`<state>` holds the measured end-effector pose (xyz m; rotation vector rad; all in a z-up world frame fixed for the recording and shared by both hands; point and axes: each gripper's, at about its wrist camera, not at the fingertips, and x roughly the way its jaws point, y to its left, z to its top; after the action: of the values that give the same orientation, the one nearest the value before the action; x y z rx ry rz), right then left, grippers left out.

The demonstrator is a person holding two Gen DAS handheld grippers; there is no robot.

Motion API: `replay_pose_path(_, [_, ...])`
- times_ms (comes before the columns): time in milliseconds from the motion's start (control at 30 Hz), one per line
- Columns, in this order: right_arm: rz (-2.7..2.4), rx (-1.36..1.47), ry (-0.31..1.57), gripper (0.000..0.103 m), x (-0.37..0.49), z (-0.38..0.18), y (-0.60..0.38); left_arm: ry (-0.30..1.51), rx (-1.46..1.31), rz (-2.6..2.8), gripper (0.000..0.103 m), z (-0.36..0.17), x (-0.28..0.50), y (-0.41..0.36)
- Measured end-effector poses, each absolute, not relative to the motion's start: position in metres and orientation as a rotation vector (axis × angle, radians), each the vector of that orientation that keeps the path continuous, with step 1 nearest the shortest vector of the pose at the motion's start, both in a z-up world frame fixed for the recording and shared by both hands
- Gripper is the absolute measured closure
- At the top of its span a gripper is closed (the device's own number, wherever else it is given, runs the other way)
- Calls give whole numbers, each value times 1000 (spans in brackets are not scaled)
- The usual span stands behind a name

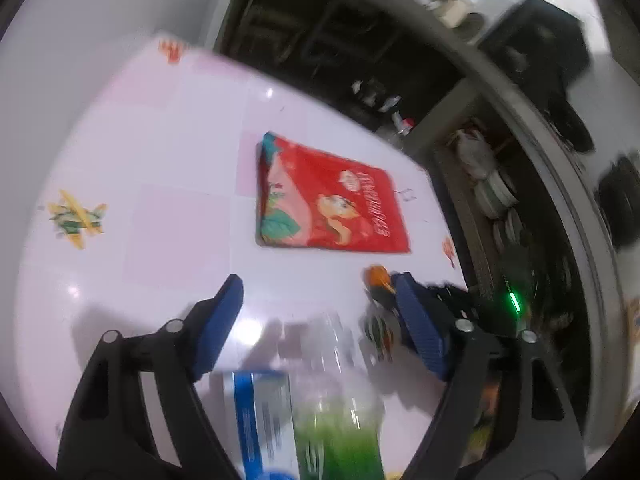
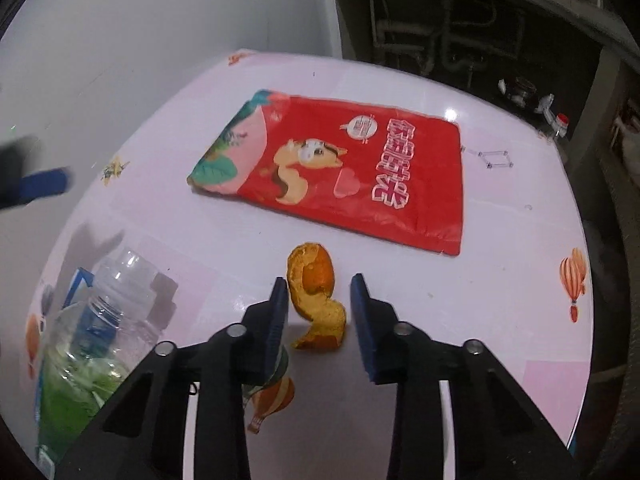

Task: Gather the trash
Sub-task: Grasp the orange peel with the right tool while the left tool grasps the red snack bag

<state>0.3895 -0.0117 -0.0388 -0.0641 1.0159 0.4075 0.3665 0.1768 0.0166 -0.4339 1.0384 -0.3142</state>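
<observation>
A curled peel (image 2: pixel 318 300) lies between the right gripper's (image 2: pixel 319 312) ribbed jaws, not yet pinched. The left gripper (image 1: pixel 316 322) stands released over a clear bottle (image 1: pixel 340 400) on the glossy tabletop (image 1: pixel 160 184).

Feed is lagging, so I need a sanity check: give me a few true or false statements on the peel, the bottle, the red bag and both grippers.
1. The orange peel lies between the right gripper fingers. True.
2. The red snack bag is held up. False: it lies flat on the table.
3. The plastic bottle is capped. False: its neck is open.
4. The left gripper clamps the bottle. False: its pads stand apart from the bottle.
</observation>
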Motion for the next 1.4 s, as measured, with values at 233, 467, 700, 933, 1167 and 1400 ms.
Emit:
replay_pose_path(233, [418, -48, 1016, 91, 394, -39, -16, 1170, -459, -232, 44, -28, 438, 181])
replay_pose_path(467, [364, 6, 905, 91, 414, -4, -31, 1251, -580, -238, 50, -60, 464, 183])
replay_pose_path(700, [328, 26, 965, 91, 452, -35, -22, 1250, -711, -259, 56, -68, 470, 185])
replay_pose_path(933, [346, 48, 976, 91, 455, -47, -21, 1273, -775, -292, 57, -73, 473, 183])
replay_pose_path(1167, [350, 78, 976, 91, 457, -50, -26, 1266, -923, -360, 65, -78, 469, 191])
replay_pose_path(1400, [354, 109, 975, 91, 458, -53, -30, 1261, -881, -411, 86, -72, 470, 167])
